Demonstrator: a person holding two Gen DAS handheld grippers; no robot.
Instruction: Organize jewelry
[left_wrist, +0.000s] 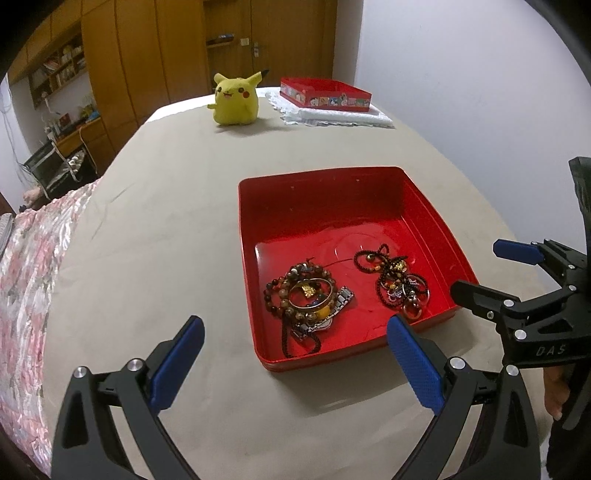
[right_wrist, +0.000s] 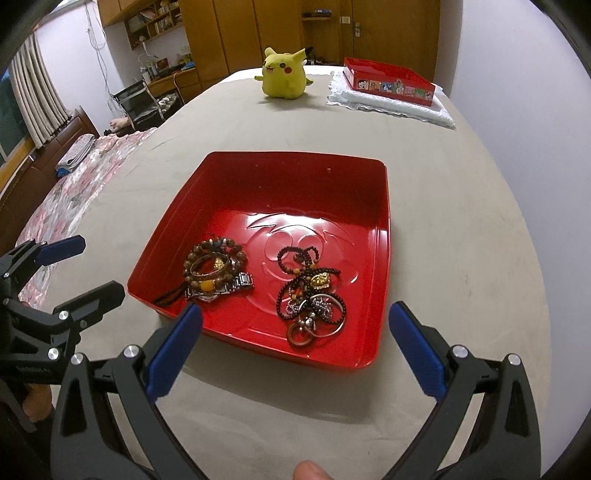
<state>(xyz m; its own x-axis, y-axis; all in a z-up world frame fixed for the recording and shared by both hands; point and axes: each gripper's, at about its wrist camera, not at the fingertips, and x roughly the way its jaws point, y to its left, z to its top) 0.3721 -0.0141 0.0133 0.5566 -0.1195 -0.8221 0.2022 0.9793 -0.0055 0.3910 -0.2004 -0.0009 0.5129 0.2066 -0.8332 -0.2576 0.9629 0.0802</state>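
Left wrist view, beige bedspread (left_wrist: 166, 221), red tray (left_wrist: 436, 221), wooden wardrobes (left_wrist: 147, 55), both grippers' jaws wide.

Left gripper (left_wrist: 295, 365) spread wide, red tray (left_wrist: 314, 192) holding jewelry (left_wrist: 310, 299)

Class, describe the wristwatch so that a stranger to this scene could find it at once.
Find the red tray on the beige bedcover. Its left-hand heap is brown bead bracelets. The watch lies under them, the only piece with a silver metal link band.
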